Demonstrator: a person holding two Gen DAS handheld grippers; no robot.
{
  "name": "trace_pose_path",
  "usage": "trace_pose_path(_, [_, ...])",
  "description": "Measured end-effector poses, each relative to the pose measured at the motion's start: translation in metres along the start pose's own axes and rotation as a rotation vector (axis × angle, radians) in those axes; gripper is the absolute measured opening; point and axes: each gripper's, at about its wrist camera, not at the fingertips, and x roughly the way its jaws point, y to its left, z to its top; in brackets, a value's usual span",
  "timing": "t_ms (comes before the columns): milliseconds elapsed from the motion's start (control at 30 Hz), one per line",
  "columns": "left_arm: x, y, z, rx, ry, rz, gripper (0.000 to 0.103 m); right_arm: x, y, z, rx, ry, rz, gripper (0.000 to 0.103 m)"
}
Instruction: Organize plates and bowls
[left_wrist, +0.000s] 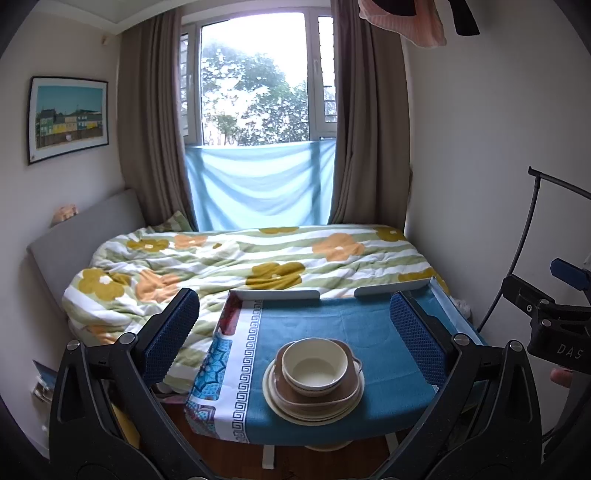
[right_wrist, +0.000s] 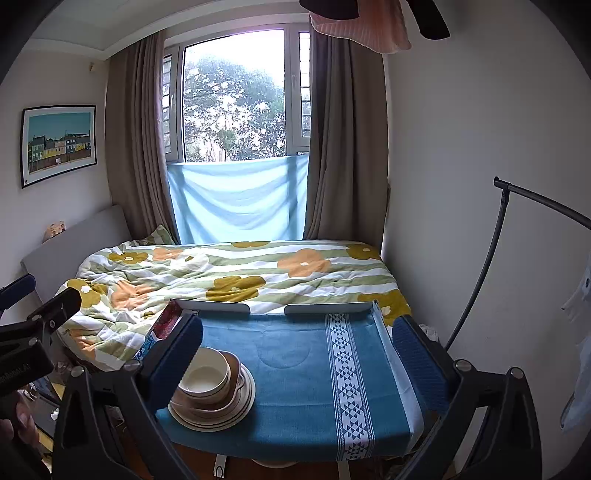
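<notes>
Near the front edge of the small table (left_wrist: 369, 325), toward its left side, a stack of crockery is seen on the blue cloth (right_wrist: 295, 376): a cream bowl (left_wrist: 314, 365) is nested in a brown bowl (left_wrist: 317, 393), which is set on cream plates (left_wrist: 275, 400). The left gripper (left_wrist: 291, 332) is held above the front edge with its fingers spread wide, the stack framed between them and untouched. The right gripper (right_wrist: 299, 354) is held likewise, its fingers spread and nothing pinched; its left finger (right_wrist: 173, 362) covers part of the stack in the right wrist view. The rest of the cloth is bare, a patterned white band (right_wrist: 349, 384) running along its right side. White rails (left_wrist: 275, 294) are fitted along the far edge. Beyond the table a bed with a flowered quilt (left_wrist: 236, 266) is seen, then a window (left_wrist: 255, 81) with brown curtains (left_wrist: 151, 133) and a pale blue sheet (left_wrist: 258, 184). A framed picture (left_wrist: 68, 118) is hung on the left wall. "DAS" is read on the right gripper's body (left_wrist: 557, 332) in the left wrist view.
</notes>
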Motion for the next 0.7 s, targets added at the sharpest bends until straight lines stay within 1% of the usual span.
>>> trace_pose_path(700, [0.008, 0.012, 0.001, -0.003, 0.02, 0.009, 0.103, 0.004, 0.002, -0.002, 0.001, 0.007, -0.003, 0.102])
